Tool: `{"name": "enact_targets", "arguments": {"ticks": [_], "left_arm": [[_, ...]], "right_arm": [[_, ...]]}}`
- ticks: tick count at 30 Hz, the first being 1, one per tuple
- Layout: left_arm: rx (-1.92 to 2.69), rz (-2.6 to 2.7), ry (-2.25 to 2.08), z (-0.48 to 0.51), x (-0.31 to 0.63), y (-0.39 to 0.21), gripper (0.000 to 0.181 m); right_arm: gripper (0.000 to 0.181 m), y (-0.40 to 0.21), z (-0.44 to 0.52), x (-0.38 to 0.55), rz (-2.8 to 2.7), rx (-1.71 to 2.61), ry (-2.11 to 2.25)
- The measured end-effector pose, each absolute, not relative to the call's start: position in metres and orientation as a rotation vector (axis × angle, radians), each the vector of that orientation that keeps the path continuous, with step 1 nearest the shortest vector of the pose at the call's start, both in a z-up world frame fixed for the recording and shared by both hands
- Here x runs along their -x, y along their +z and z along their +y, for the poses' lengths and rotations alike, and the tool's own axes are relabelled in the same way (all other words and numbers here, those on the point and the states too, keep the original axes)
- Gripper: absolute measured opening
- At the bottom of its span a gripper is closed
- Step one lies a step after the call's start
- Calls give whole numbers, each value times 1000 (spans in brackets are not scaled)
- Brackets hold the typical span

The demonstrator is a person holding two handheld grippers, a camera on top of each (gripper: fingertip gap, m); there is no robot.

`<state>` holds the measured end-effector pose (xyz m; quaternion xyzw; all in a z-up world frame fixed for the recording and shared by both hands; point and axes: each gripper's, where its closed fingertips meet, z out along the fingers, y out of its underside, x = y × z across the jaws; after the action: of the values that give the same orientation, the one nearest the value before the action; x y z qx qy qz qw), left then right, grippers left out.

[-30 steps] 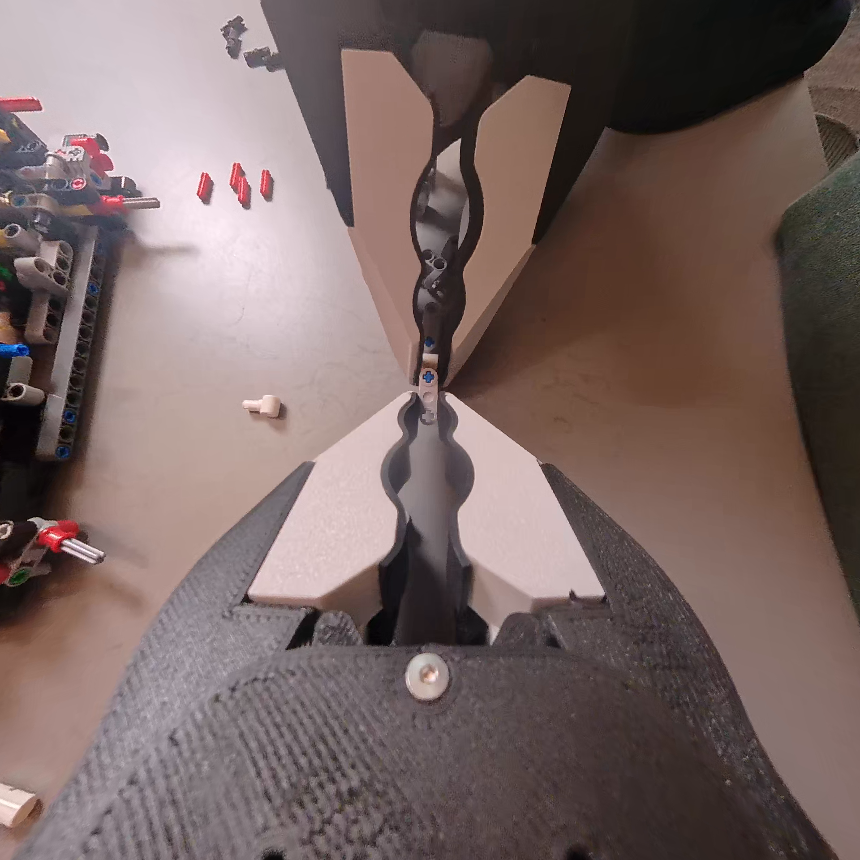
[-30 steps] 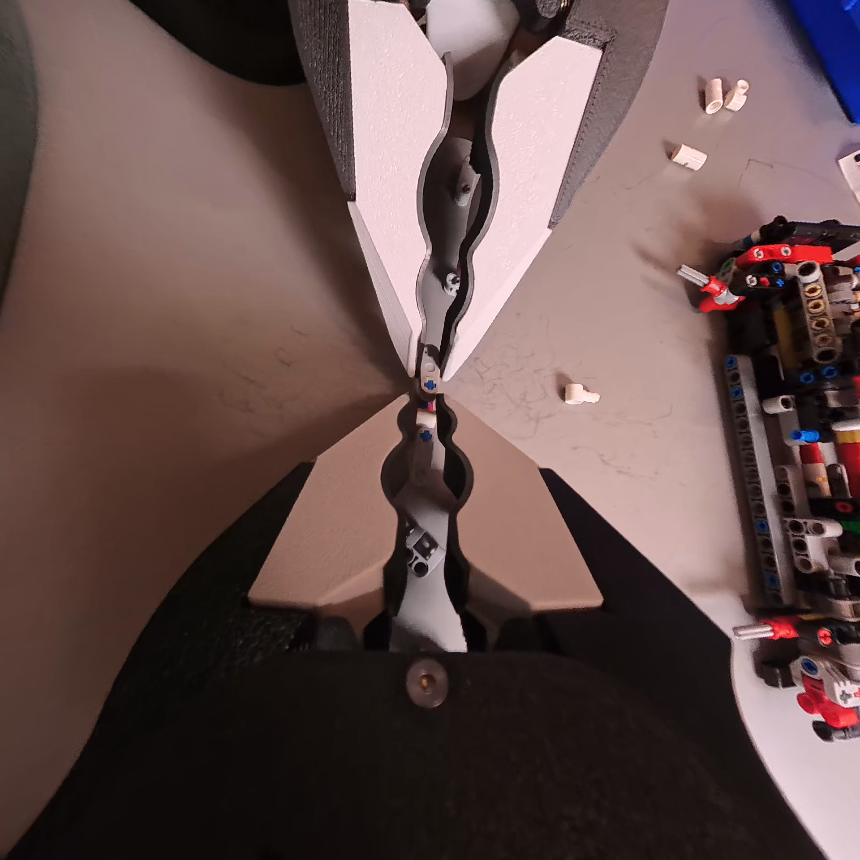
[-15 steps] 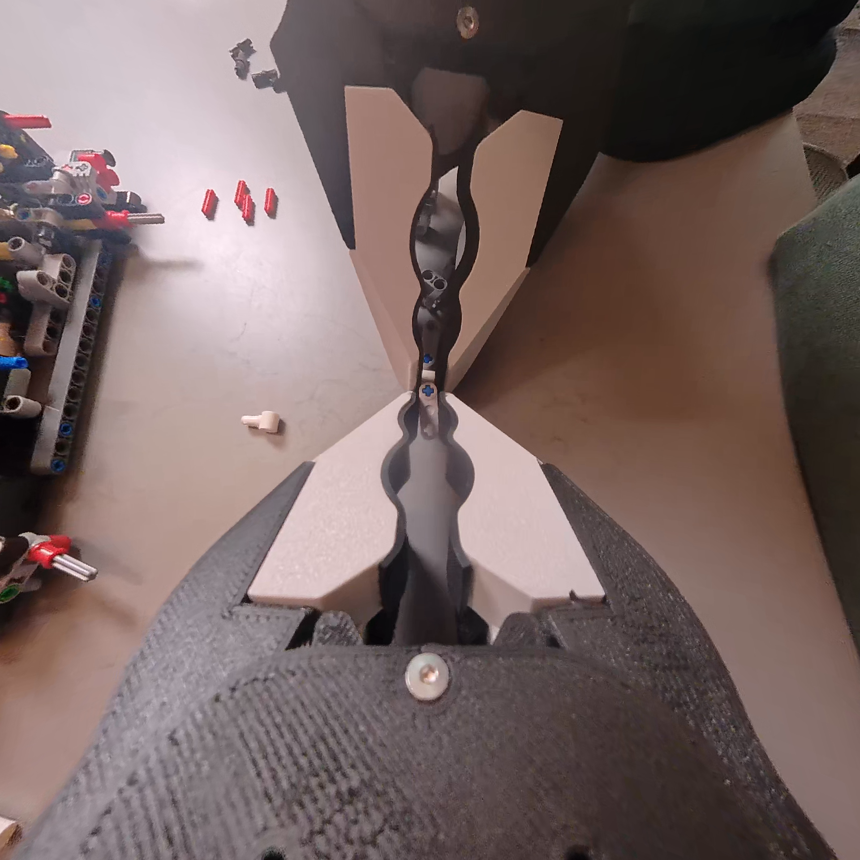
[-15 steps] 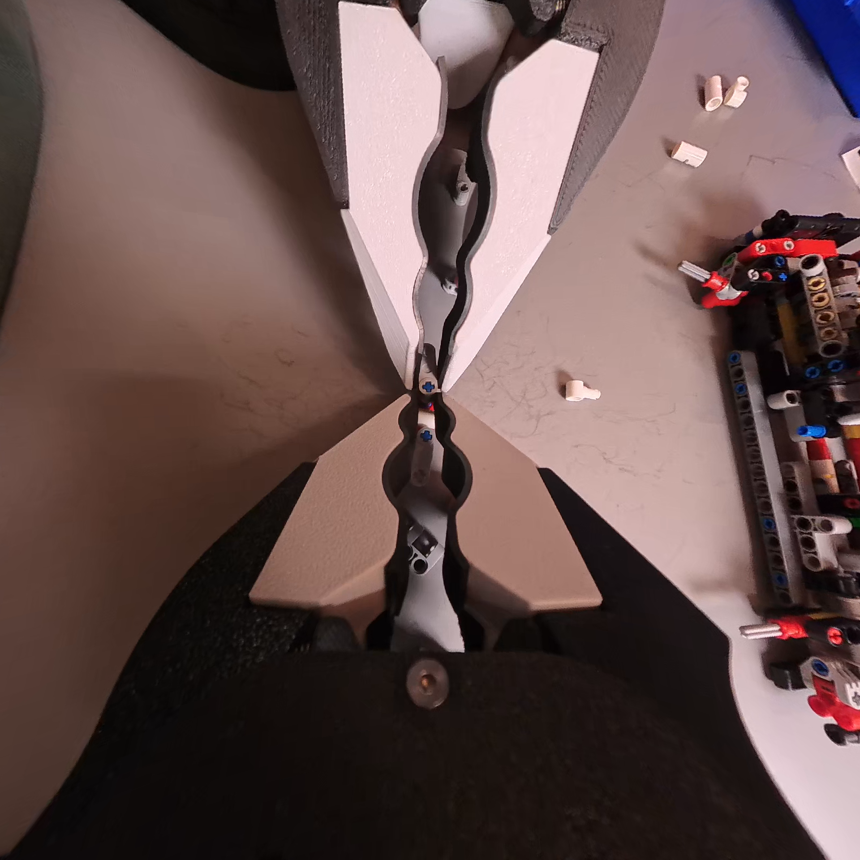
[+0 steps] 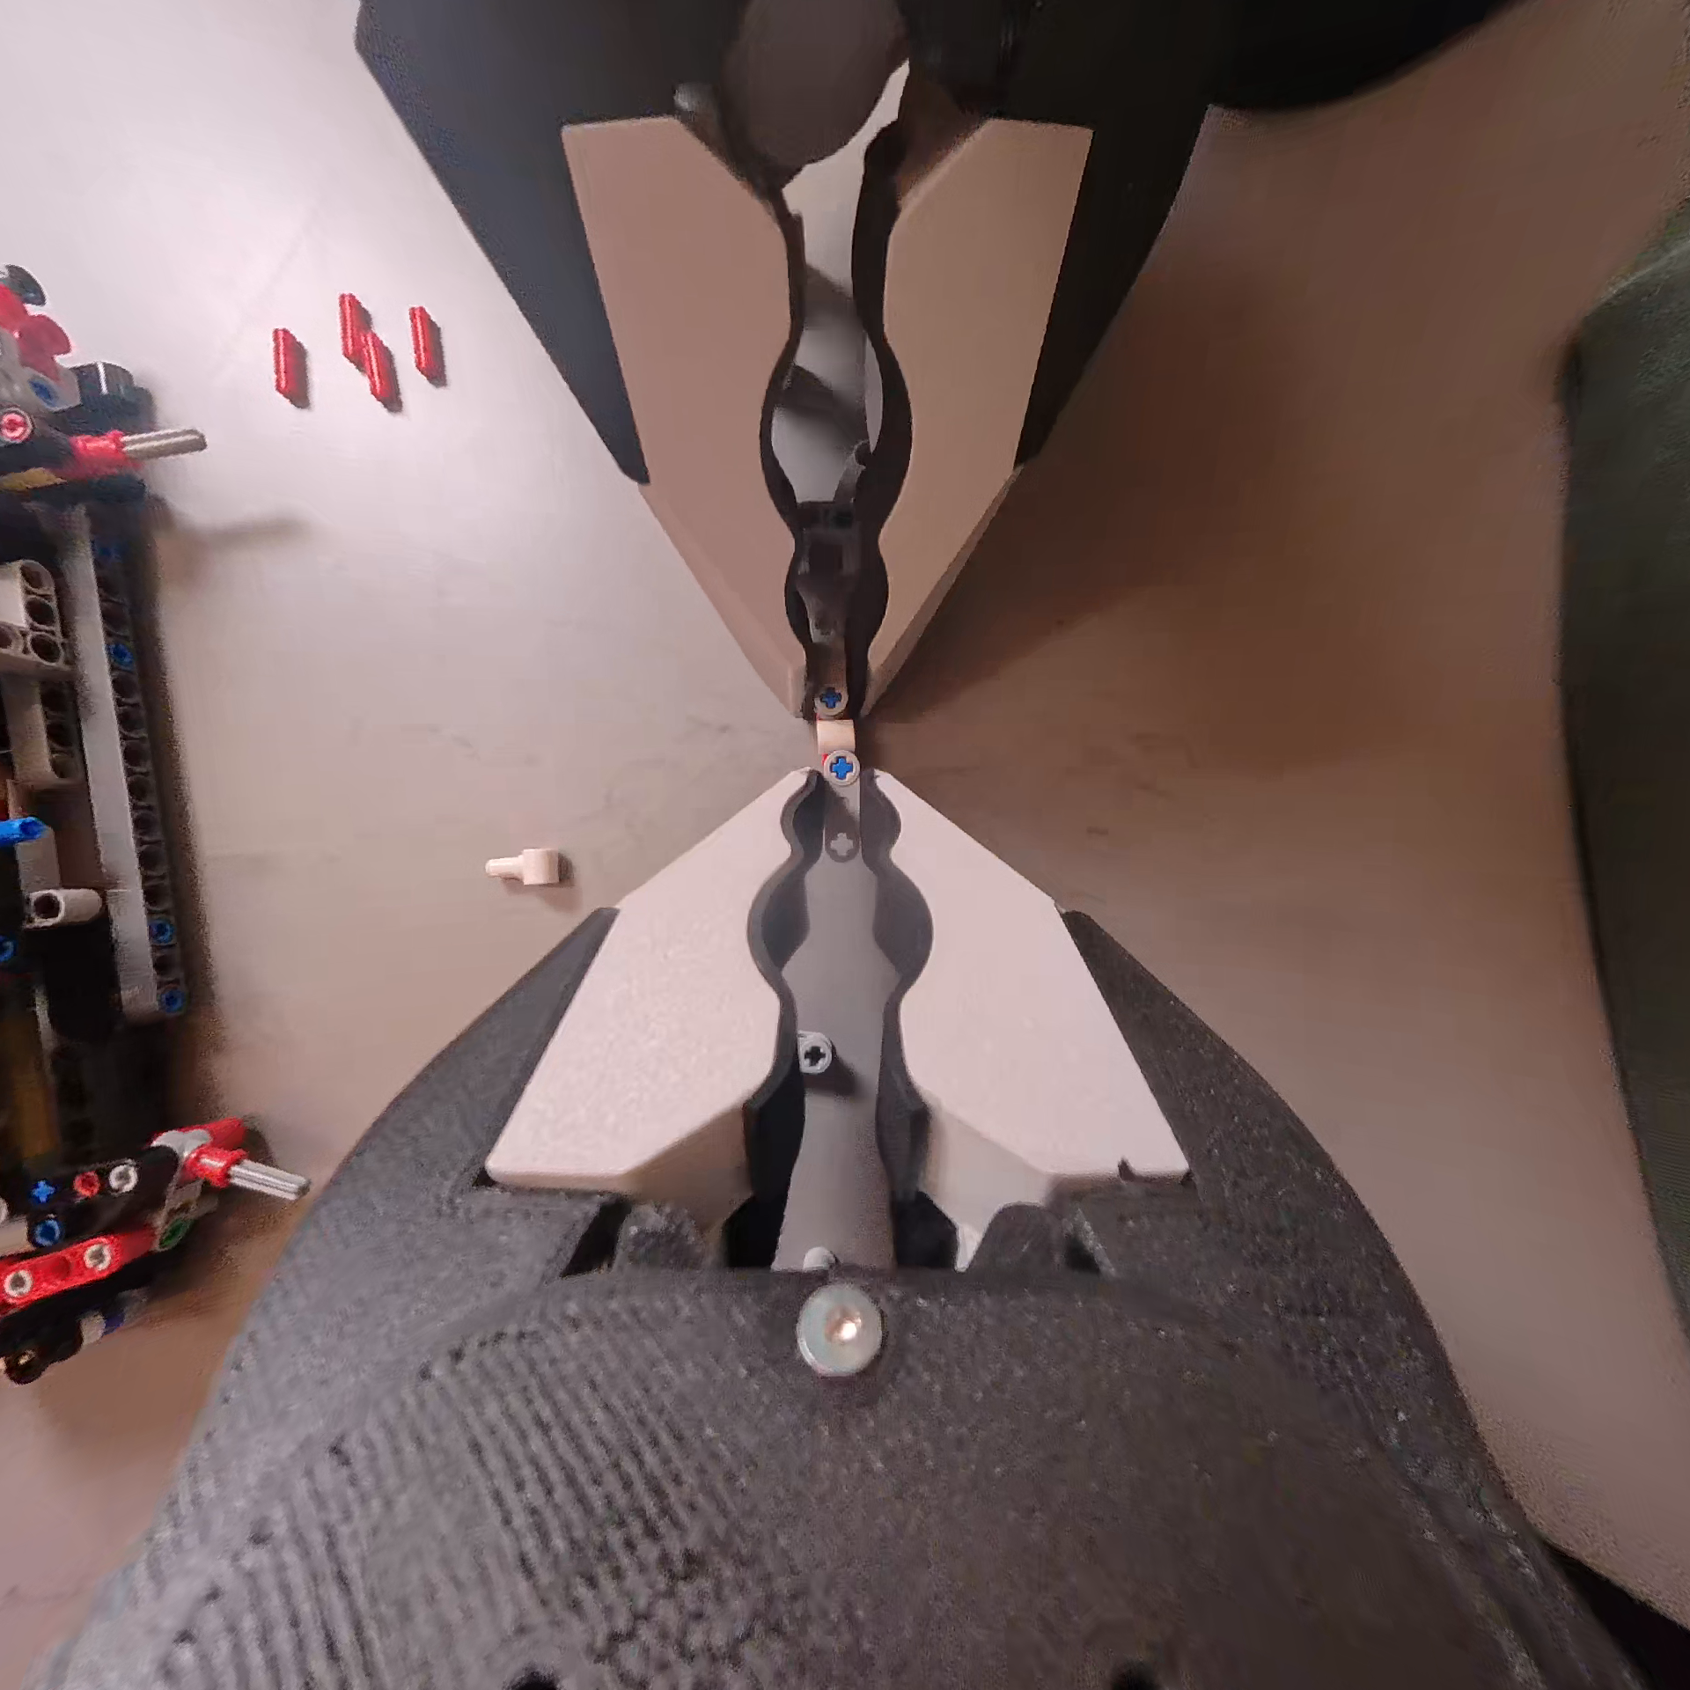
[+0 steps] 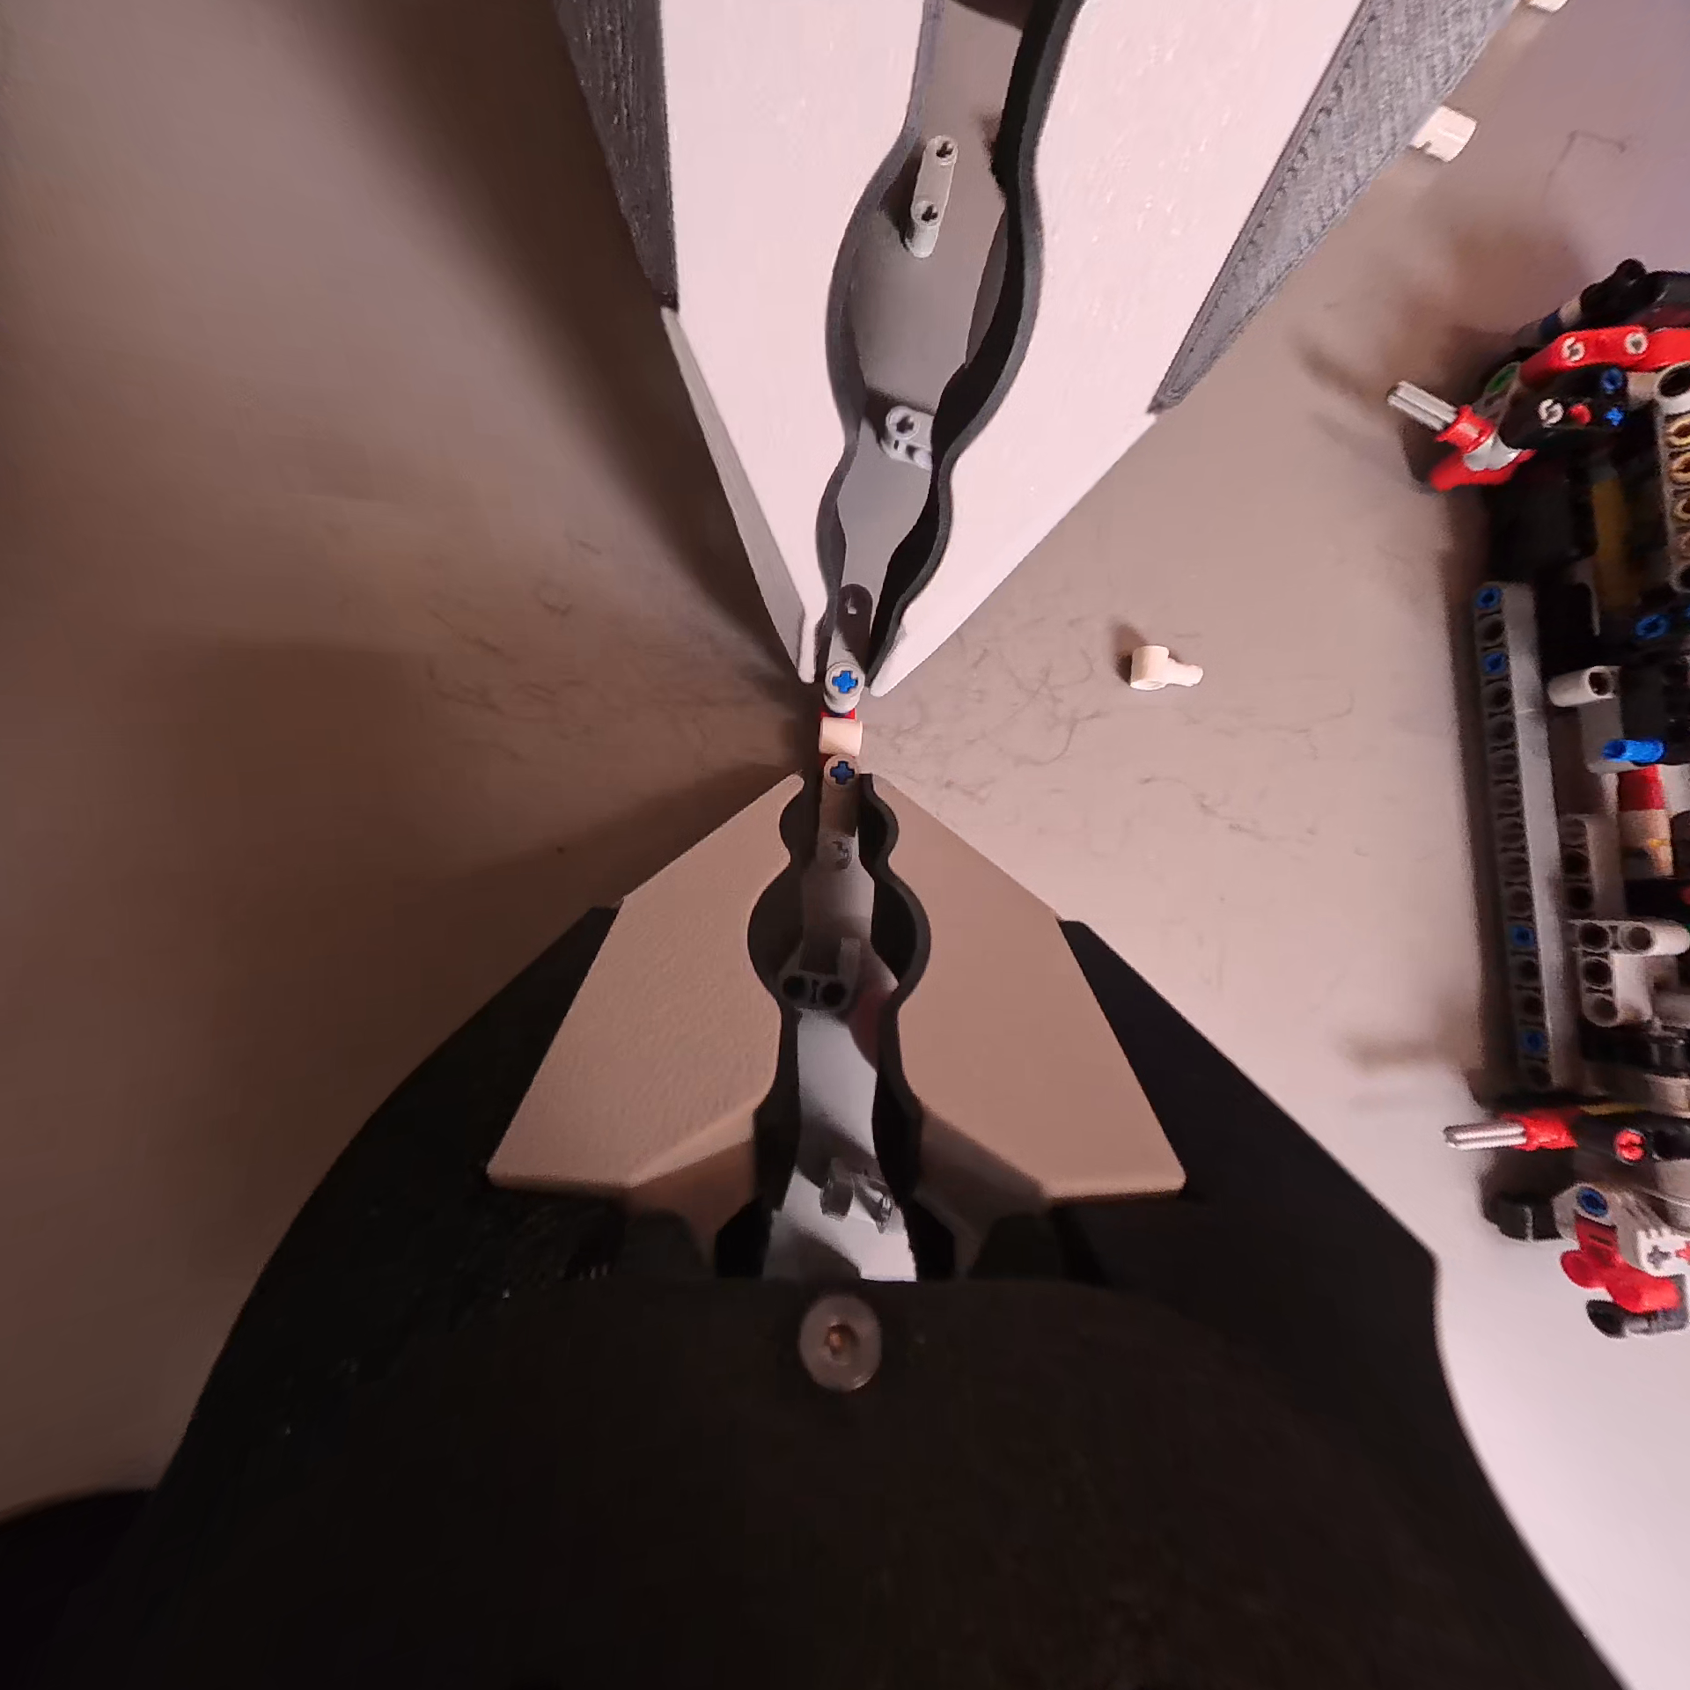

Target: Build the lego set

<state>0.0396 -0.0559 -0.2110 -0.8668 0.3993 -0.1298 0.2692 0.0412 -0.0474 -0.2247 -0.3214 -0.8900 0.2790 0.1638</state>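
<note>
Closer together now than a second ago: both grippers are meeting tip to tip over the pale worktop (image 5: 1280, 732), and the partly built lego model is sliding toward the frame edges.

Left wrist view. Left gripper (image 5: 842, 777) is lying pressed almost together, pinching a thin light-grey lego liftarm with a blue cross-shaped pin (image 5: 842, 770) at its forward end. Its long axis is running straight ahead, in line with the fingers. Directly ahead, the right gripper (image 5: 830, 709) is pointing back nose to nose, nipping its own dark piece with a blue cross pin. A small cream tubular lego bush (image 5: 834, 733) is sitting between the two blue pins, touching or nearly touching both. Four small red lego pins (image 5: 366, 347) and a cream lego connector with a stub (image 5: 529, 867) are lying loose well to the left, near the multicoloured lego model (image 5: 82, 732).

Right wrist view. Right gripper (image 6: 839, 777) is clamping narrowly on a dark lego beam (image 6: 837, 823). The bush (image 6: 841, 733) is sitting straight ahead, with a sliver of red behind it; the grey liftarm (image 6: 846, 672) is angling slightly rightward.

Judgement: a straight axial push along the shared line is joining the halves; neither gripper is nearer.
</note>
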Motion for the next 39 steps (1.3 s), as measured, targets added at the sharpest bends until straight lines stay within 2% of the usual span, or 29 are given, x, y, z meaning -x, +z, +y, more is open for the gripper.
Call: {"name": "enact_targets", "arguments": {"ticks": [28,39], "left_arm": [[2659,1160,-417,-62,-29,-210,5],[2618,1038,-524,-69,-36,-214,6]], "right_arm": [[5,-224,-52,-40,-2505,944,912],[9,-220,-55,-41,-2480,870,881]]}}
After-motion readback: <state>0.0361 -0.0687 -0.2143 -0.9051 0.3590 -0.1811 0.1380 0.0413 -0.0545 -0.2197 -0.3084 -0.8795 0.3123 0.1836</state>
